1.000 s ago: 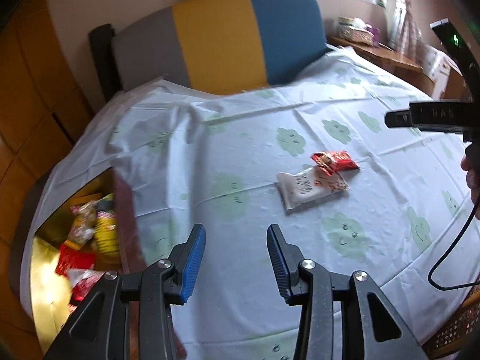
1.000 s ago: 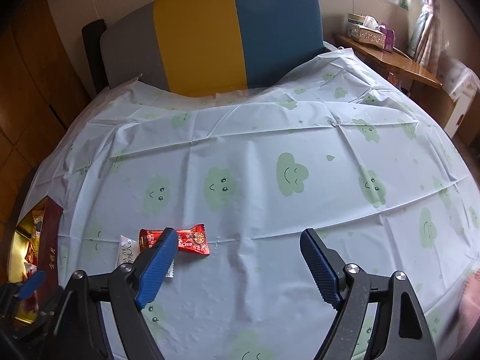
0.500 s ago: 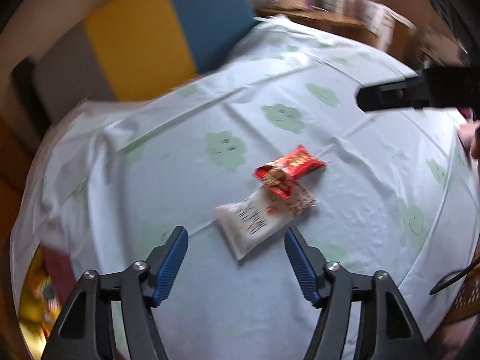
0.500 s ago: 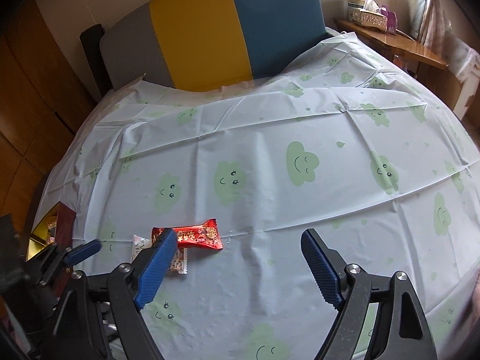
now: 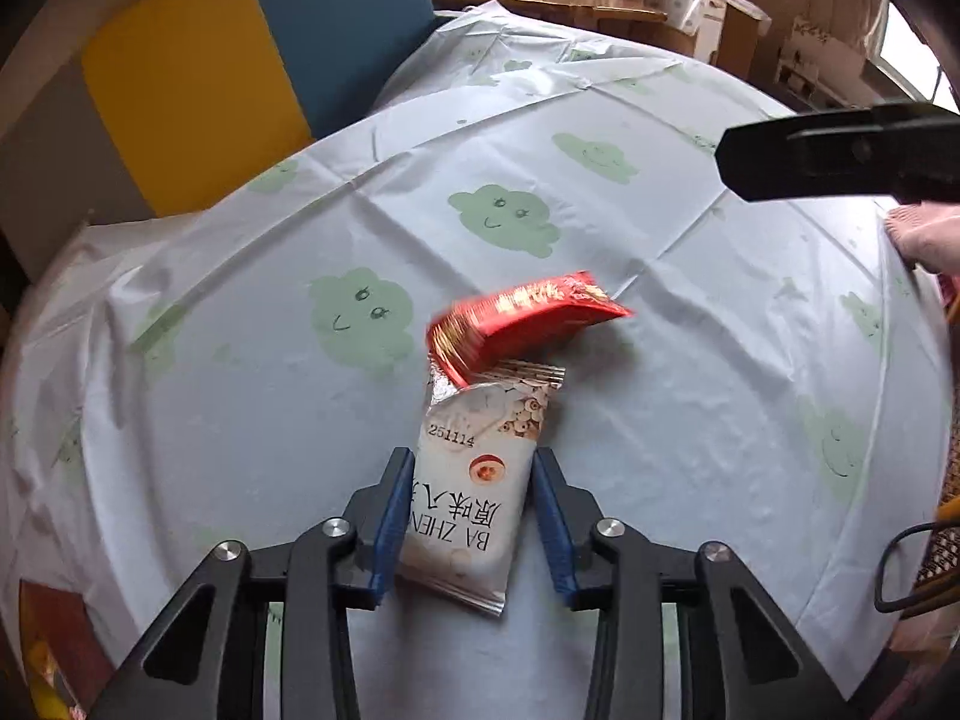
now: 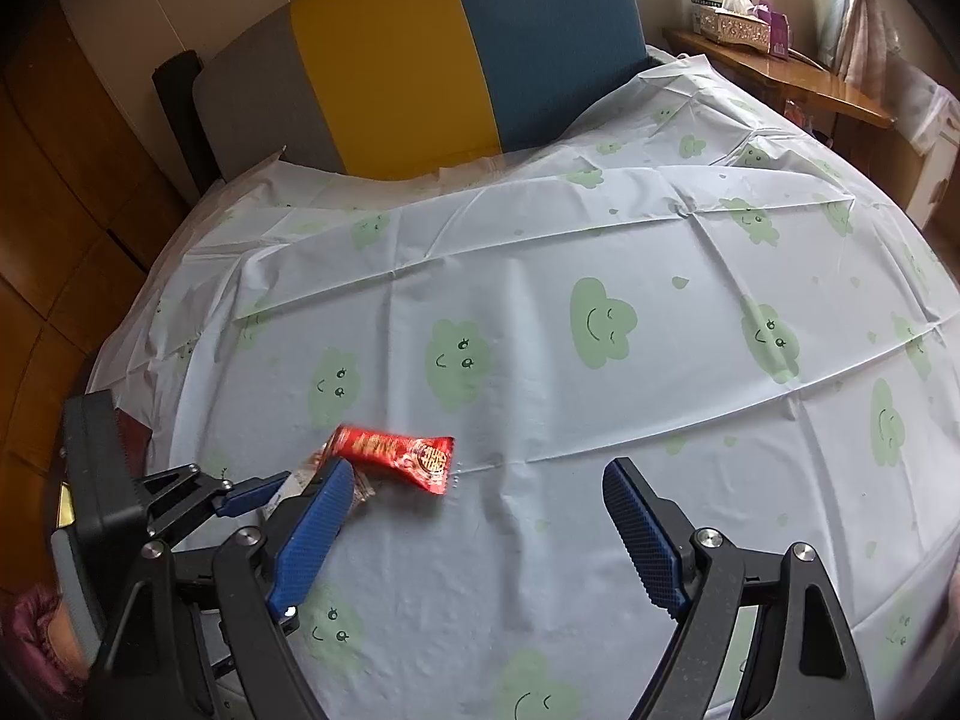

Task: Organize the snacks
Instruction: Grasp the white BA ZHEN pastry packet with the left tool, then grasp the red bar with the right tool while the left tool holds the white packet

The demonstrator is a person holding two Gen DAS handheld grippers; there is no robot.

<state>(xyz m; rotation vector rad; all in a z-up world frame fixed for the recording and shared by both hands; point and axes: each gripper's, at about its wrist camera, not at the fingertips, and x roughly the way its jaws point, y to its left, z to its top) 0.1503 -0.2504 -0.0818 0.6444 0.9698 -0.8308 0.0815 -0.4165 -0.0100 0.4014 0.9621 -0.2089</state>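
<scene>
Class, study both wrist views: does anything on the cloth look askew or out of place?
Yes. The red foil snack packet lies crookedly across the far end of the white snack packet, overlapping it, while the left gripper is closing on the white one.

A pale blue plastic tablecloth printed with green smiling clouds [image 6: 540, 372] is seen spread over a round surface. Two blue ribbed pads of the right gripper [image 6: 474, 531] are held wide apart above the cloth, with nothing between them. A shiny red snack wrapper [image 6: 399, 450] is laid on the cloth at lower left, partly over a white snack packet [image 6: 312, 468]. The white packet is met by the left gripper [image 6: 282, 489], whose jaws are closing around it. A grey, yellow and blue padded backrest [image 6: 420, 54] is seen behind the cloth.
</scene>
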